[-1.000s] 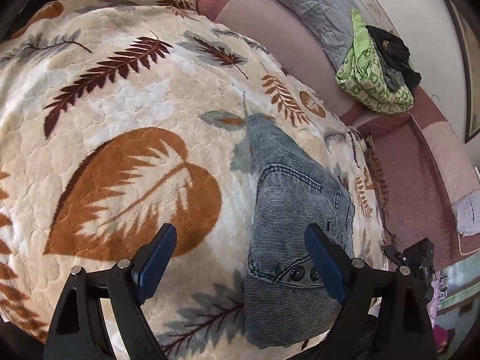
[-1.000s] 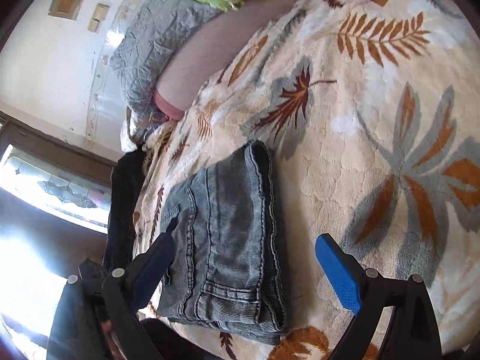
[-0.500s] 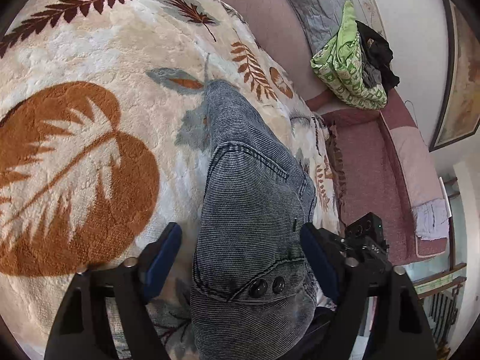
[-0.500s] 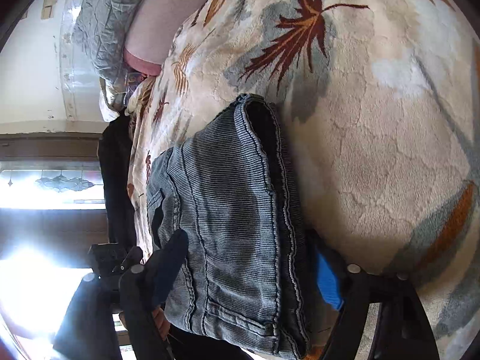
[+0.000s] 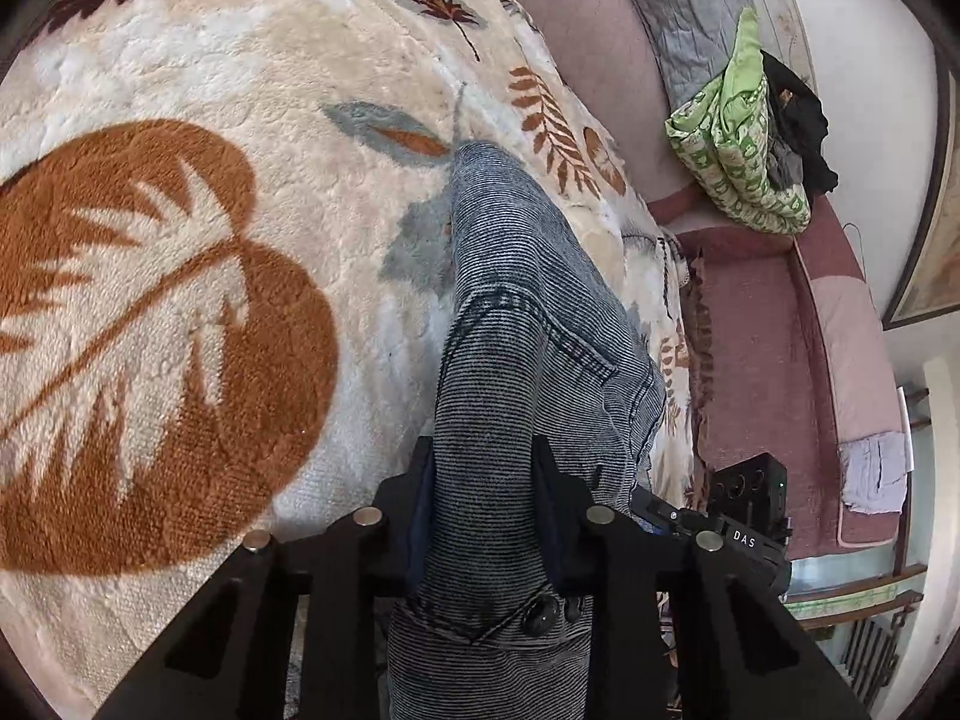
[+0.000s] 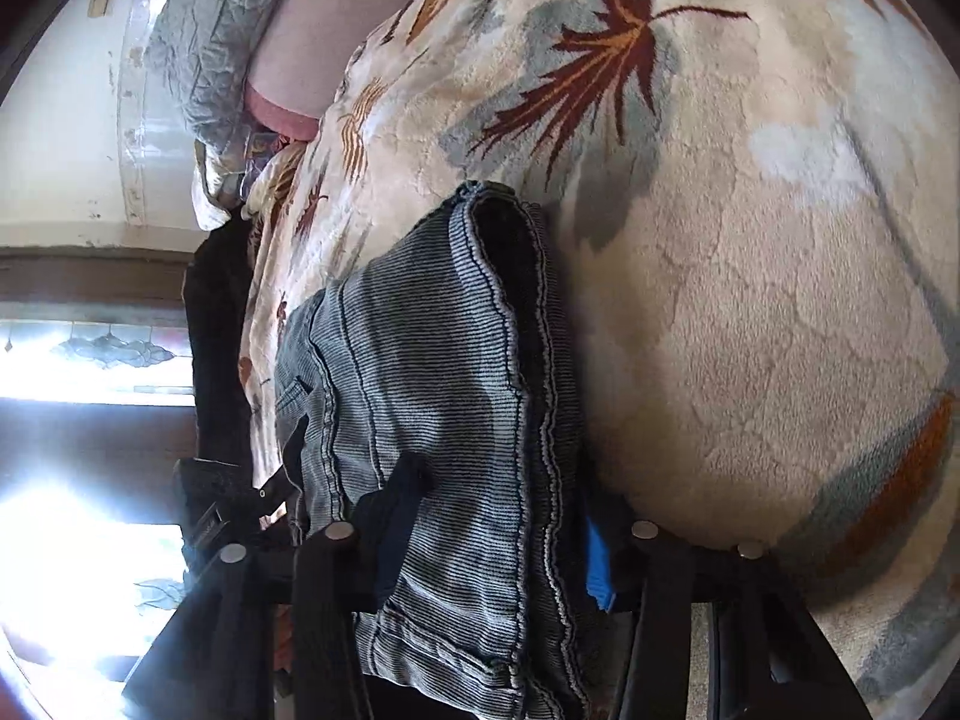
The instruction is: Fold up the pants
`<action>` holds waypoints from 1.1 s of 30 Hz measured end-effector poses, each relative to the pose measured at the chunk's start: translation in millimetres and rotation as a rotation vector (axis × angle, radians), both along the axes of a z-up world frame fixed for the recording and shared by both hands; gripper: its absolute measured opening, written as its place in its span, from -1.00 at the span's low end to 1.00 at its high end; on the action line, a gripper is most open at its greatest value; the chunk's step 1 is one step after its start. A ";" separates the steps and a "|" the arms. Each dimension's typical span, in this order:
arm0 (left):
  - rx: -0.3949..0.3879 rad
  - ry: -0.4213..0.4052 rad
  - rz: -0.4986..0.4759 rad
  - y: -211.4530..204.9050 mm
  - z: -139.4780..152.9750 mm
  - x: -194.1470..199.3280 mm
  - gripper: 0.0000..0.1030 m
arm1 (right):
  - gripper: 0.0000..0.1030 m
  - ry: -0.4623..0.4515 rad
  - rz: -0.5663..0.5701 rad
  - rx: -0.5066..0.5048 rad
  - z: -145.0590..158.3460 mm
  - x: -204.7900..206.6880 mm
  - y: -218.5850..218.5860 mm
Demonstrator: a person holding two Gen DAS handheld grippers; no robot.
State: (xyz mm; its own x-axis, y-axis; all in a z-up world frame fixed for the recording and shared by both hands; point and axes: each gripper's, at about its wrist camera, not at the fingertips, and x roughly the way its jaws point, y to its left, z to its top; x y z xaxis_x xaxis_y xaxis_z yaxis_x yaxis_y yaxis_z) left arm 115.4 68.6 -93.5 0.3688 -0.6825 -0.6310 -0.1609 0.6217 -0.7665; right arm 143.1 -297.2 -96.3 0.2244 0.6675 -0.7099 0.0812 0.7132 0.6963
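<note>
Folded grey-blue denim pants (image 5: 522, 312) lie on a cream blanket with leaf prints (image 5: 180, 300), near its edge. In the left wrist view my left gripper (image 5: 480, 516) is closing on the waistband end, with the button placket just below its pads, and the cloth is pinched between them. In the right wrist view the pants (image 6: 420, 372) show seams and a pocket. My right gripper (image 6: 498, 540) is closing on the folded stack's near end, a pad pressing on each side. The blanket (image 6: 750, 300) spreads to the right.
A green patterned bundle (image 5: 738, 138) and a black garment (image 5: 792, 114) sit on a pink couch (image 5: 768, 324) beyond the blanket's edge. A grey quilted pillow (image 6: 210, 30) lies at the far end. A bright window (image 6: 90, 360) is to the left.
Both grippers moved forward and down over the pants and closed from wide open onto the denim. The cloth now bunches up between each pair of pads.
</note>
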 end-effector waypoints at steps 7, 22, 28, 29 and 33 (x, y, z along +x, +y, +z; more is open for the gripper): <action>0.174 -0.133 -0.047 -16.3 40.1 -12.5 -0.62 | -0.66 -0.104 0.002 -0.020 30.1 -13.4 5.7; 0.178 -0.325 -0.067 -9.2 125.2 -8.3 -0.62 | -0.72 -0.296 0.027 -0.003 131.4 -14.6 18.6; 0.220 -0.290 -0.071 -12.5 112.6 4.2 -0.62 | -0.72 -0.270 0.024 -0.006 114.3 -3.6 21.7; 0.226 -0.283 -0.070 -12.4 109.7 5.3 -0.62 | -0.72 -0.262 0.025 -0.006 109.2 -0.7 22.2; 0.250 -0.275 -0.063 -14.4 103.4 5.1 -0.62 | -0.73 -0.239 0.028 -0.009 96.9 3.9 23.8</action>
State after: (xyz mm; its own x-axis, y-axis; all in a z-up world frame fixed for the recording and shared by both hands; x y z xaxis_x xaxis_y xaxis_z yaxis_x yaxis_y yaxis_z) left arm 120.4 54.2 10.0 0.5102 -0.5464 -0.6642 0.0742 0.7973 -0.5989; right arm 147.1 -273.4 0.6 0.3687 0.6697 -0.6447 -0.1052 0.7192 0.6868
